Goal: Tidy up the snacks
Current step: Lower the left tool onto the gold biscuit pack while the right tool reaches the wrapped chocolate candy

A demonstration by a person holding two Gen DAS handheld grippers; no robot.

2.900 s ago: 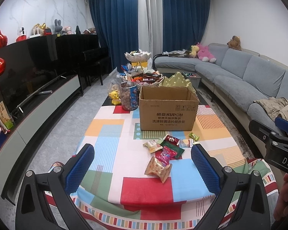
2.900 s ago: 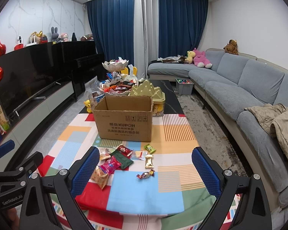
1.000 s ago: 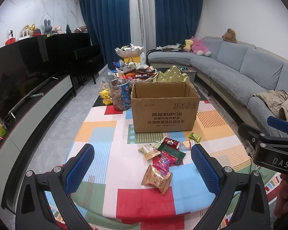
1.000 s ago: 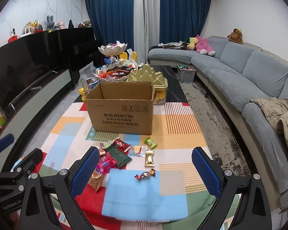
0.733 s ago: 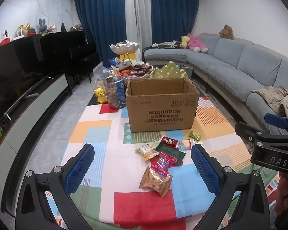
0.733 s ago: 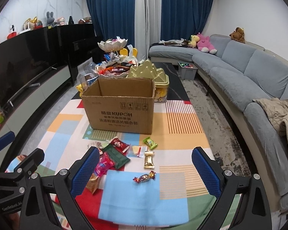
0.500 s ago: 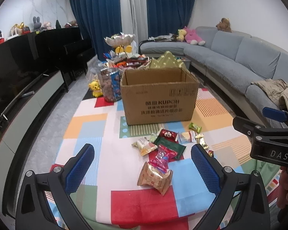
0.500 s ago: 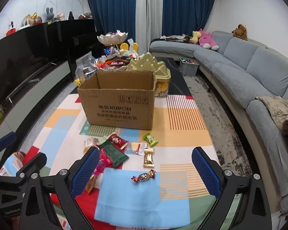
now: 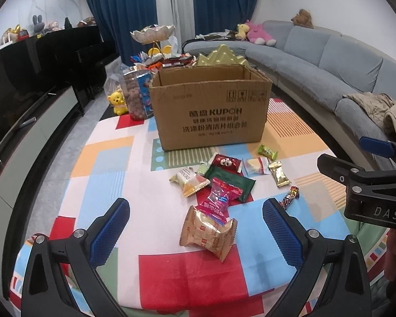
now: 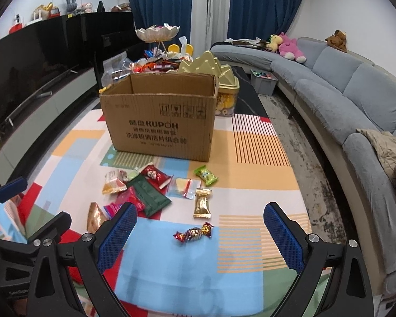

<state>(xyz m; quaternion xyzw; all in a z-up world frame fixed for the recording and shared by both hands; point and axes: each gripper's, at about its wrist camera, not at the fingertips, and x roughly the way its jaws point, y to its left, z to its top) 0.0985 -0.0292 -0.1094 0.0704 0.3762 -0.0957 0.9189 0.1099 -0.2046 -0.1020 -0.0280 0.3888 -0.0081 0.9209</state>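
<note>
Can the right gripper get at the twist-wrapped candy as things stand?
Probably yes. The right gripper is open, and the twist-wrapped candy lies alone on the blue patch of the tablecloth, between the fingers' line of approach. The gold packet lies apart, farther on, so nothing blocks it.

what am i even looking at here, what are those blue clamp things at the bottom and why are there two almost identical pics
A person holds a hand tool in each hand; each tool has two fingers with blue pads and a wide-angle camera looking out along them. One picture comes from the left gripper, the other from the right gripper, so the same scene shows from two slightly different spots. Both stand open and hold nothing.

Ahead is a table under a colourful patchwork cloth, in a living room. On it stands an open cardboard box; its inside is hidden. In front of it lie loose wrapped snacks, among them a tan biscuit pack, a pink packet and a twist-wrapped candy. More snacks are piled behind the box.
</note>
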